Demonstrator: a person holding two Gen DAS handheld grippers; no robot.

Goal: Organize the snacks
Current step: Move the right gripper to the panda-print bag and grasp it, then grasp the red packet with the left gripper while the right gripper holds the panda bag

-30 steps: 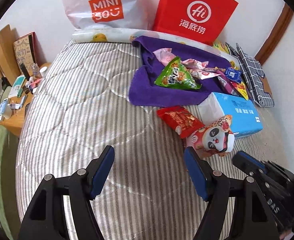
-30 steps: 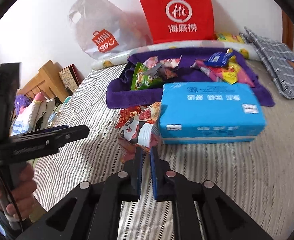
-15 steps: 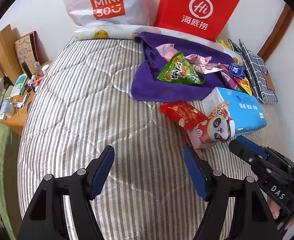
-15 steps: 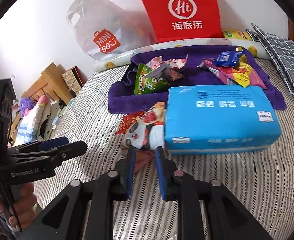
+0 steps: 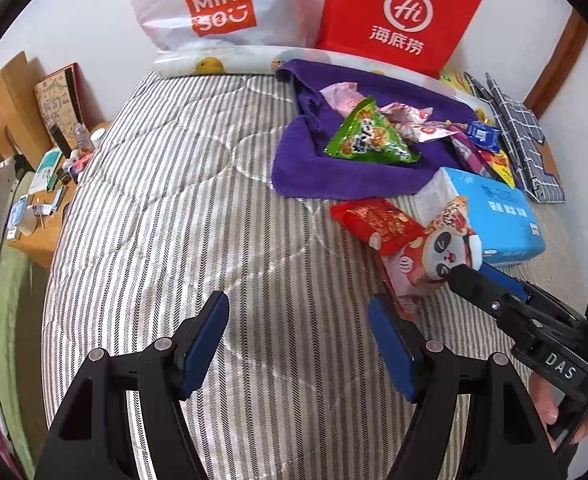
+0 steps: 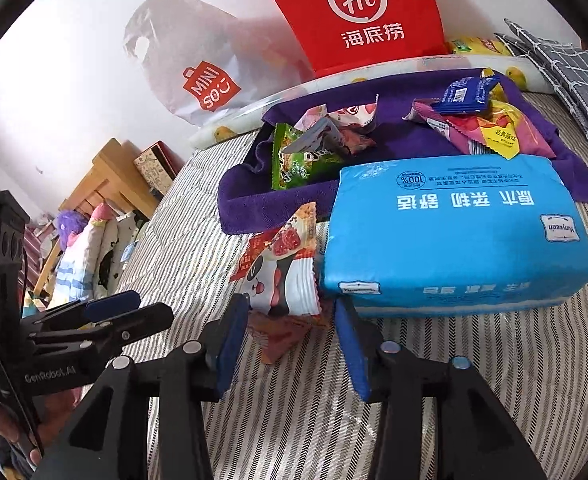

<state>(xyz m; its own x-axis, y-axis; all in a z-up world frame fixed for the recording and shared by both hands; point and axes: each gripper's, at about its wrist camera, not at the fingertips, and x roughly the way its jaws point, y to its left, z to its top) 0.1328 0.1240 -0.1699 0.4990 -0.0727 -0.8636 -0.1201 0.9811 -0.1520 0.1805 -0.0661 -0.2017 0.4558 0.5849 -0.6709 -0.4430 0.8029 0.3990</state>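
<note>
A panda-print snack packet (image 6: 280,276) leans against a blue tissue pack (image 6: 454,236) on the striped bed; it also shows in the left wrist view (image 5: 442,250). A red snack packet (image 5: 378,222) lies beside it. My right gripper (image 6: 290,332) is open, its jaws either side of the panda packet's lower end and of a pink packet (image 6: 282,338) under it. My left gripper (image 5: 298,336) is open and empty over bare bedding. A green snack bag (image 5: 368,138) and several small packets lie on a purple towel (image 5: 334,172).
A red paper bag (image 5: 398,16) and a white Miniso bag (image 5: 214,8) stand against the far wall. A checked cloth (image 5: 522,140) lies at the right edge. A cluttered wooden bedside table (image 5: 42,204) is to the left of the bed.
My right gripper has opened from nearly shut and moved forward around the panda packet's lower end. My left gripper stayed open and drew back slightly.
</note>
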